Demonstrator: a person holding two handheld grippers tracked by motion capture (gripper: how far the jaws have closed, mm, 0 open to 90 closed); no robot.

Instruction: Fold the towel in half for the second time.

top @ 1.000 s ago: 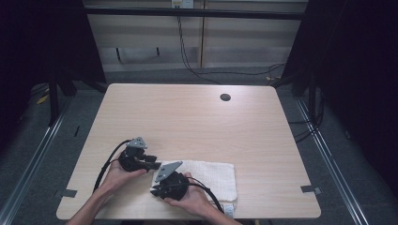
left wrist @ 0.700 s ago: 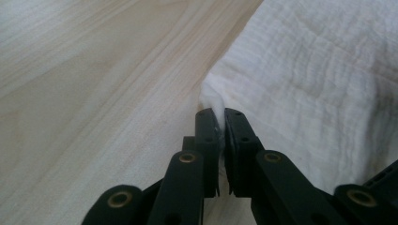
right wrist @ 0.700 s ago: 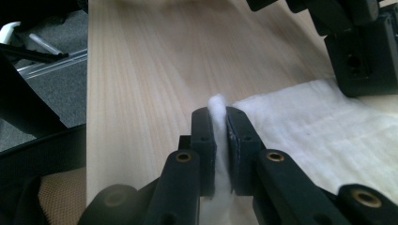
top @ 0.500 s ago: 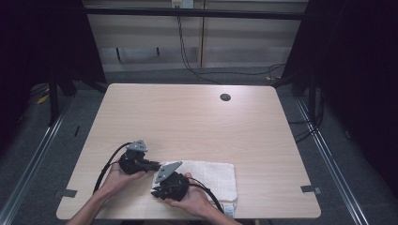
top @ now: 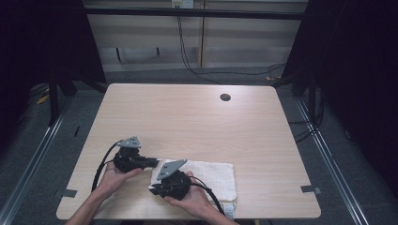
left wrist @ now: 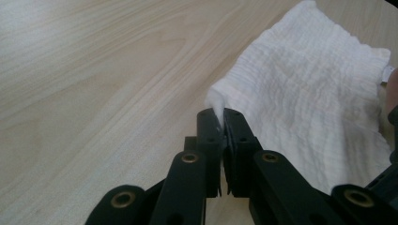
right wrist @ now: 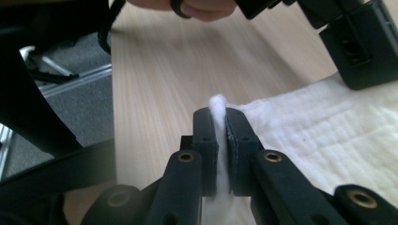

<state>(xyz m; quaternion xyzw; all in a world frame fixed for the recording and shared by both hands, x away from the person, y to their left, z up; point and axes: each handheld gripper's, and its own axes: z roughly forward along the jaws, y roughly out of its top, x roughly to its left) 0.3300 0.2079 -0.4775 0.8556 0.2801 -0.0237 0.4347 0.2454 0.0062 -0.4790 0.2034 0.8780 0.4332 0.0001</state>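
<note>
Both pairs of black jaws are closed on cloth: in the left gripper view we see the left gripper [left wrist: 221,123] pinching a corner of the white waffle-weave cotton towel [left wrist: 309,103], and in the right gripper view the right gripper [right wrist: 218,123] clamps a tuft of the same towel's edge between its pads. Compared with the high view one second and half a second ago, we note very little displacement: the left gripper [top: 151,162] sits at about the same spot at the towel's left end, and the right gripper [top: 159,187] remains at the near left corner, with the towel [top: 209,176] lying flat near the front edge of the pale wood-grain table [top: 187,117]. We judge that both grasps are now secured and that a lift, fold or spread of the left end comes next; neither corner has risen yet. The gripper views settle the grip state, which the high view cannot, since the hands and grey plates cover the jaws there. The high view in turn gives the towel's full outline and the dark round grommet hole [top: 225,97] far across the table.
</note>
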